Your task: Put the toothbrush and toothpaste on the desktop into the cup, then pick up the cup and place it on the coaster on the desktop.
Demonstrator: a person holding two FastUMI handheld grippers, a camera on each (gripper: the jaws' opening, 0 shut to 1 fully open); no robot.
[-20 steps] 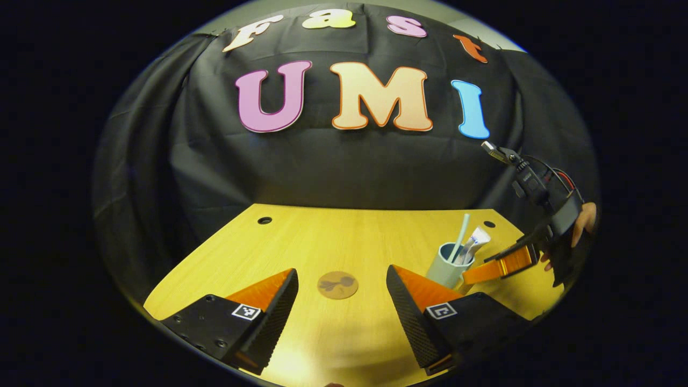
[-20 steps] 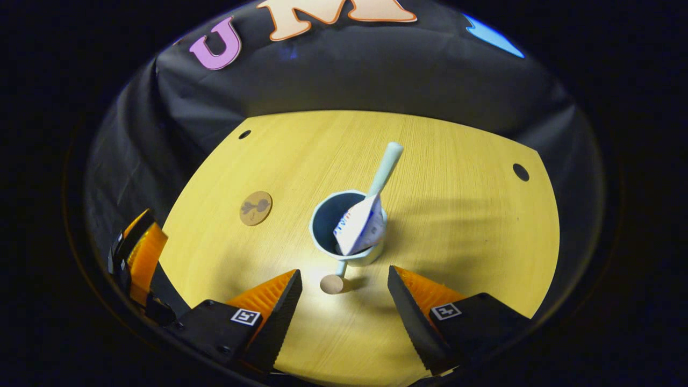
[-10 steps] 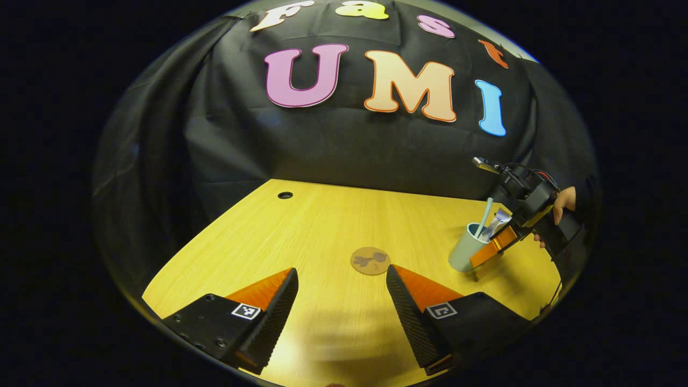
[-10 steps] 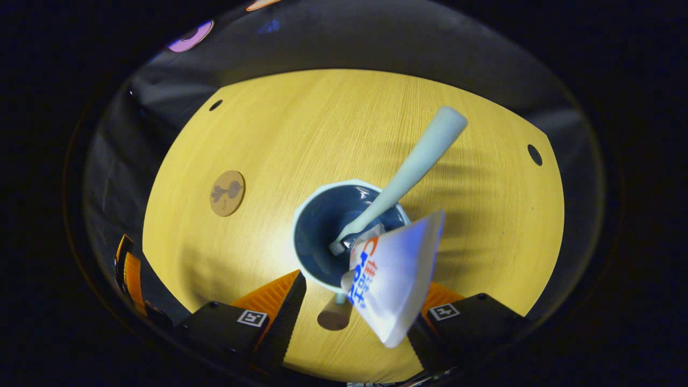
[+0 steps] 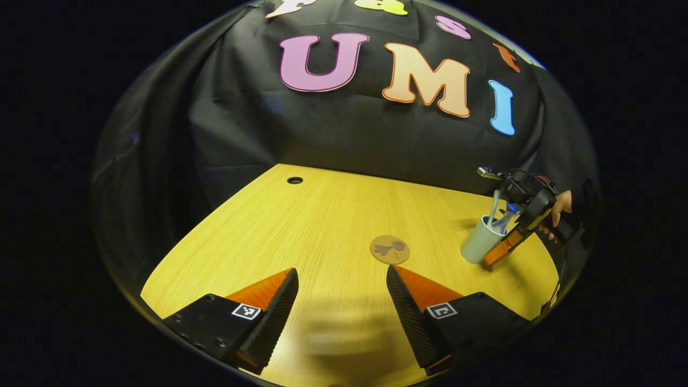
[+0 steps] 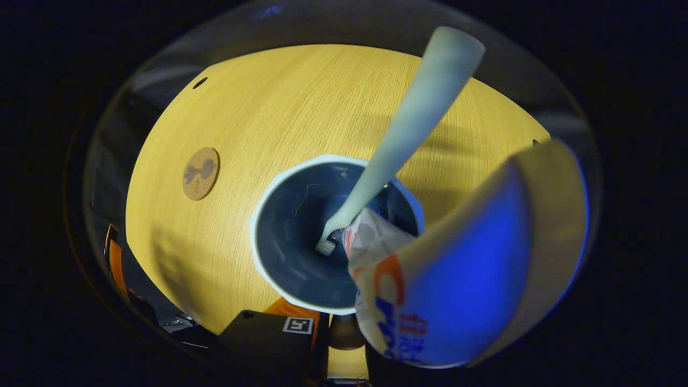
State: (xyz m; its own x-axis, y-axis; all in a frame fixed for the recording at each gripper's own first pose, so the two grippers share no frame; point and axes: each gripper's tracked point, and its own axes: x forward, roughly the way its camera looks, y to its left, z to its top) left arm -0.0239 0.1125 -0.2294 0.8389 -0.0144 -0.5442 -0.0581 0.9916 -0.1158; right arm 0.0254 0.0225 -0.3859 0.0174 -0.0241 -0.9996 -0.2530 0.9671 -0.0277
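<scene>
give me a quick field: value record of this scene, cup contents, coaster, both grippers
cup: upright on the desktop, off the coaster
cup contents: toothbrush and toothpaste both inside, leaning out over the rim
coaster: bare, left of the cup in the left gripper view
right gripper: at the cup's handle side, held by a hand; whether it grips cannot be told
left gripper: open, holding nothing, low over the near desktop
step left: cup not yet on the coaster
</scene>
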